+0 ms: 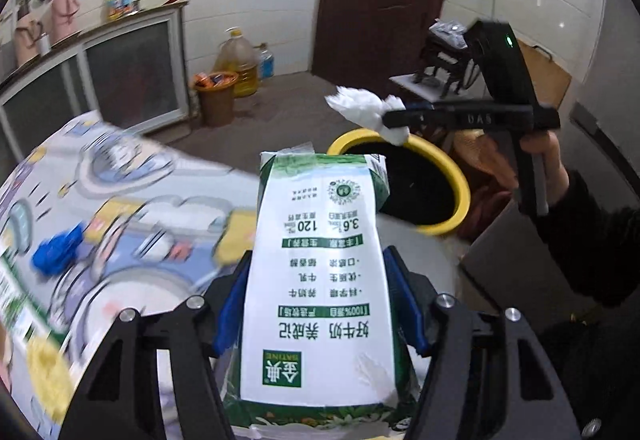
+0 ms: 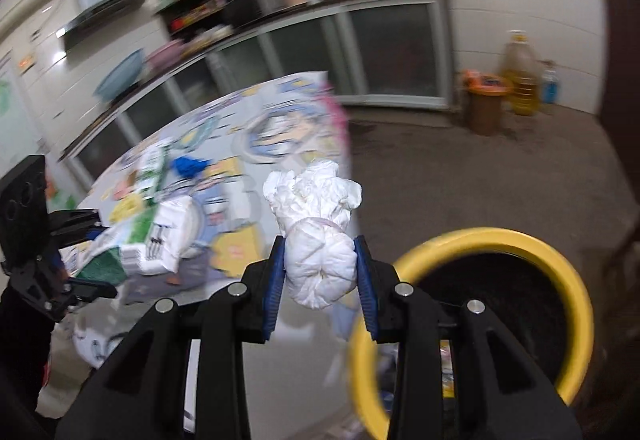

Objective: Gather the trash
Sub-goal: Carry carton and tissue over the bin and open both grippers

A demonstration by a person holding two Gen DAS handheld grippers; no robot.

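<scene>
From the left wrist, a milk carton is clamped lengthwise between the half-open jaws of the left gripper, angled down toward the yellow-rimmed bin, presumably for dropping.

From the right wrist, a crumpled tissue is pinched by the narrowly set right gripper, carried beside the bin's rim.

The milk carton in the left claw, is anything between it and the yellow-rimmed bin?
Nothing visible blocks it. The milk carton is clamped in the left claw, and the yellow-rimmed bin sits open just beyond its far end. The right claw, holding a crumpled white tissue, hangs over the bin's far rim, not in the carton's way.
</scene>
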